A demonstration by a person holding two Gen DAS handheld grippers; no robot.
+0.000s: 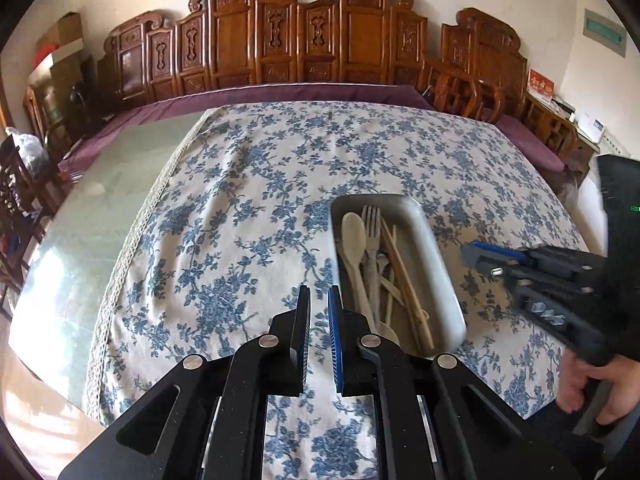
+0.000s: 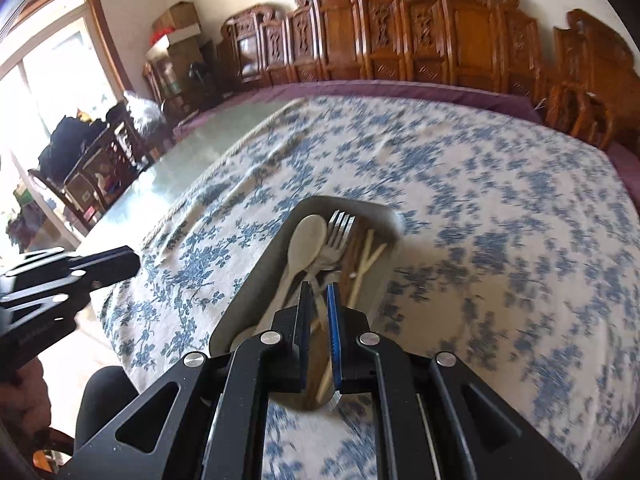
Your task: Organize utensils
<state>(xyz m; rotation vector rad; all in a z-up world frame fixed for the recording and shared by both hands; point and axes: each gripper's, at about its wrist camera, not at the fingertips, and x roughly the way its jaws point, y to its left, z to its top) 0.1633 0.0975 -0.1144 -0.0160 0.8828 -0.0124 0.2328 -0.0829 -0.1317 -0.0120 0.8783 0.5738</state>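
Here the metal tray (image 1: 440, 256) holds a spoon (image 1: 354, 236), fork (image 1: 371, 224) and chopsticks (image 1: 404, 272), their lower ends hidden by the left gripper (image 1: 319, 300). The left gripper and the right gripper (image 2: 319, 300) are both nearly pressed together, holding nothing. The right view is blurred.

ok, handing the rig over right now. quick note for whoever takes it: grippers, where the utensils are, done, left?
Left gripper: shut, nothing in it, over the tablecloth beside the tray.
Right gripper: shut, nothing in it, above the near end of the tray.
Utensils: spoon, fork and chopsticks all lie in the metal tray on the table; more pieces sit under them, too jumbled to name.
Done: no utensil shows loose on the cloth in either view.
Left: probably nothing to pick up; check the table parts hidden behind the grippers, and straighten the pile if neat rows are wanted.
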